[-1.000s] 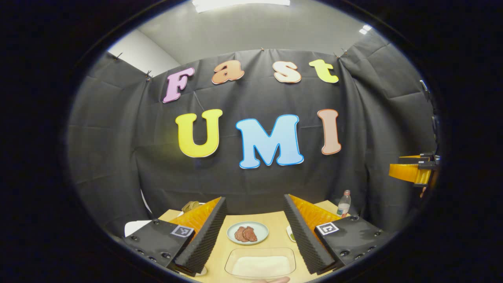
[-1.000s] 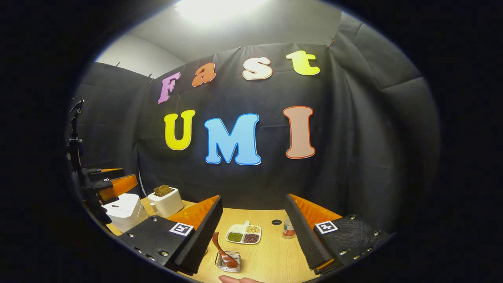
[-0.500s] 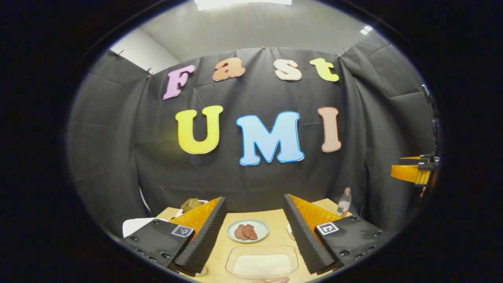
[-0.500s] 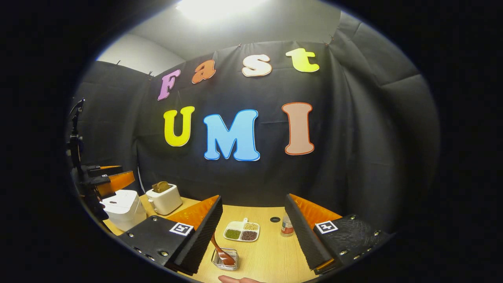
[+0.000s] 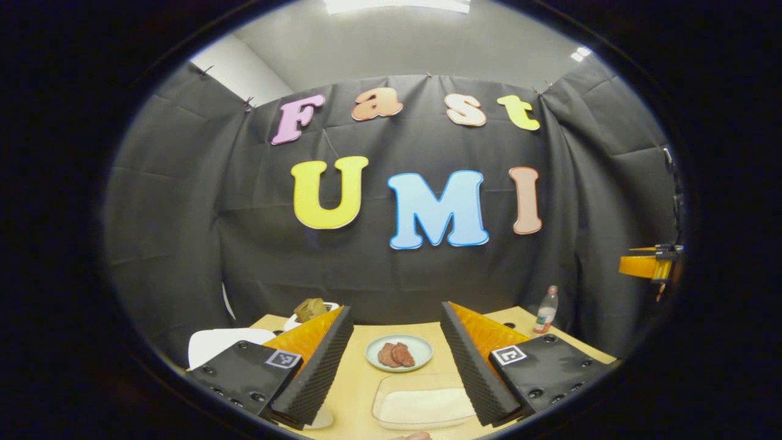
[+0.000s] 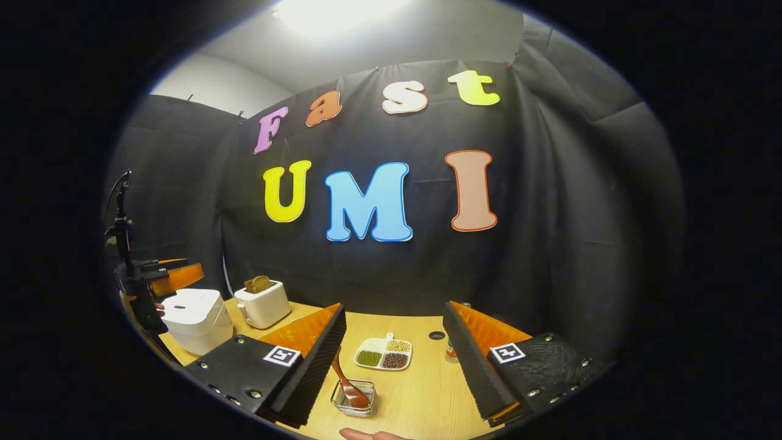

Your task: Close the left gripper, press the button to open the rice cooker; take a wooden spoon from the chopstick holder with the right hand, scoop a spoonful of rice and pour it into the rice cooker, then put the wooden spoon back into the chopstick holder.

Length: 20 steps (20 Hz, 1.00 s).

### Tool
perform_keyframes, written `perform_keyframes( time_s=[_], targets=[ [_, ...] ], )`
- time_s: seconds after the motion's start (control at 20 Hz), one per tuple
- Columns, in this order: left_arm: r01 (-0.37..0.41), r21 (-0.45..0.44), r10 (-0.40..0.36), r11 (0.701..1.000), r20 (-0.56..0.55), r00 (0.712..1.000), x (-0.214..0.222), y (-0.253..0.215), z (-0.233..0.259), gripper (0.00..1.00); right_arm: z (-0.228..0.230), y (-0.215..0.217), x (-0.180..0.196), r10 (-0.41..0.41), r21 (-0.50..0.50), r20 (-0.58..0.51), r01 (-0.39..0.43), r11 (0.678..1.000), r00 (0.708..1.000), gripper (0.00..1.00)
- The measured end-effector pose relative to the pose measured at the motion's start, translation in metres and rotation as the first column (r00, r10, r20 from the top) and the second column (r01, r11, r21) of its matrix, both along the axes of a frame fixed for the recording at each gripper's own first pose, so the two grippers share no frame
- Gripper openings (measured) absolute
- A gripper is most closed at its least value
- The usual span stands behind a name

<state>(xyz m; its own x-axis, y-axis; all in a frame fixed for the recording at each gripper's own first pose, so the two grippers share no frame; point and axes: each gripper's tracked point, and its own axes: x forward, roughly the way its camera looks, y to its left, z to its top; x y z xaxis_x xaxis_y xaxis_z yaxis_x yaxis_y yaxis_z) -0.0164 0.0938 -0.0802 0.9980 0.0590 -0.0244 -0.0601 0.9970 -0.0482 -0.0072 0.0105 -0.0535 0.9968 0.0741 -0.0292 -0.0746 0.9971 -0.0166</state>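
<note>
Wooden tabletop carries everything the task needs, and both views have swung a little since 1 second ago. In the right gripper view the white rice cooker now sits fuller in sight at the left, lid down, with the toaster just beside it; the left gripper hangs close above the cooker. From its own view the left gripper is spread wide, with a plate of meat and a clear tray of rice between its fingers, and a white shape at the left edge is probably the cooker. So the first step looks not yet done: those fingers have to come together before pressing the button. The right gripper is also spread and holds nothing. The wooden spoon leans in the wire chopstick holder near its left finger, closer than before, a divided dish of beans behind it.
</note>
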Motion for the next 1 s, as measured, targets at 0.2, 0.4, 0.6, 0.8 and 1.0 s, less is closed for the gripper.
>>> perform_keyframes(
  time_s=[0.2, 0.4, 0.6, 0.8, 1.0],
  targets=[
    [-0.039, -0.01, 0.039, 0.999, -0.011, 0.999, -0.009, 0.05, -0.027, 0.97, -0.011, 0.008, -0.003, 0.007, -0.014, 0.006, -0.007, 1.0, 1.0, 0.97],
    [-0.097, -0.024, 0.097, 0.995, -0.023, 0.995, -0.025, 0.103, -0.048, 0.95, -0.025, 0.018, -0.005, 0.03, -0.025, -0.014, -0.03, 0.999, 0.999, 0.97],
    [-0.113, -0.039, 0.109, 0.993, -0.076, 0.991, -0.034, 0.135, -0.077, 0.53, -0.033, 0.026, -0.003, 0.047, -0.02, -0.024, -0.047, 0.999, 0.999, 0.97],
    [-0.135, -0.014, 0.132, 0.991, -0.12, 0.984, -0.037, 0.161, -0.105, 0.12, -0.041, 0.026, 0.001, 0.049, -0.008, -0.043, -0.049, 0.999, 0.998, 0.97],
    [-0.162, -0.043, 0.151, 0.986, -0.184, 0.971, -0.036, 0.193, -0.141, 0.08, -0.044, 0.014, 0.001, 0.027, 0.002, -0.046, -0.027, 1.0, 0.999, 0.97]
  ],
)
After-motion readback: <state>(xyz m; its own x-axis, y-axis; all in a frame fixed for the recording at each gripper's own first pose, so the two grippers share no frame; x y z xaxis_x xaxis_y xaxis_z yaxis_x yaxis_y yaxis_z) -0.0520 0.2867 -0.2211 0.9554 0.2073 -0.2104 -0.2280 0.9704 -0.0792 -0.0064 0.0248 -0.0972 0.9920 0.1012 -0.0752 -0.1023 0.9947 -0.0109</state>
